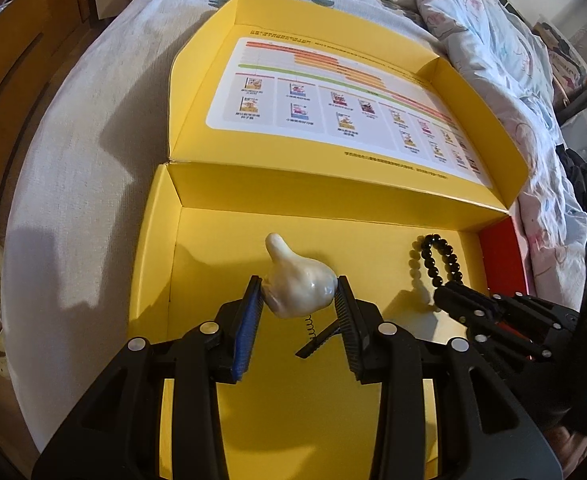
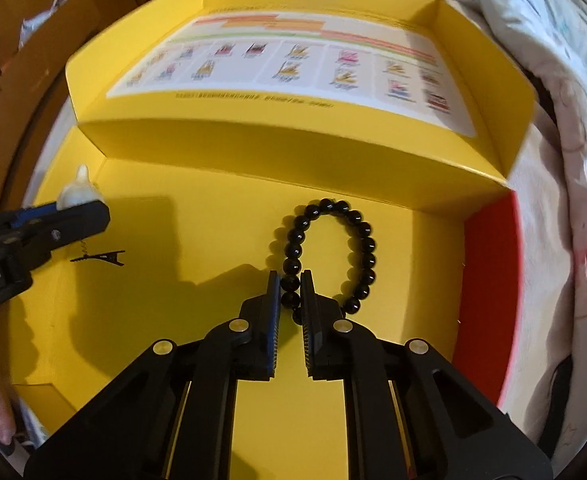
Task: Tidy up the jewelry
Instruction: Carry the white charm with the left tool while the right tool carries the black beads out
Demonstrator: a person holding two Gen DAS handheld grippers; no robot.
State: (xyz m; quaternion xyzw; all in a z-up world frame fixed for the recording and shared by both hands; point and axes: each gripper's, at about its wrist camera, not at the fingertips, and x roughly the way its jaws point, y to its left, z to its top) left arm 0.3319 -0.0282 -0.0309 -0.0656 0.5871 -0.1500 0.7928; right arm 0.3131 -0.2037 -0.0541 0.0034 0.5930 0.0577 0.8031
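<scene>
Right claw (image 2: 290,280) pinches the limp, glossy black bead bracelet (image 2: 329,248) by one bead; left claw (image 1: 299,294) clamps the smooth cream thumbs-up hair clip (image 1: 297,284), likely slippery.

Bright, warm light on the yellow box (image 1: 197,344) — hard shadows fall left of things standing in it. Fisheye bending darkens the corners around the box; the right wrist view shows motion blur at its lid.
</scene>
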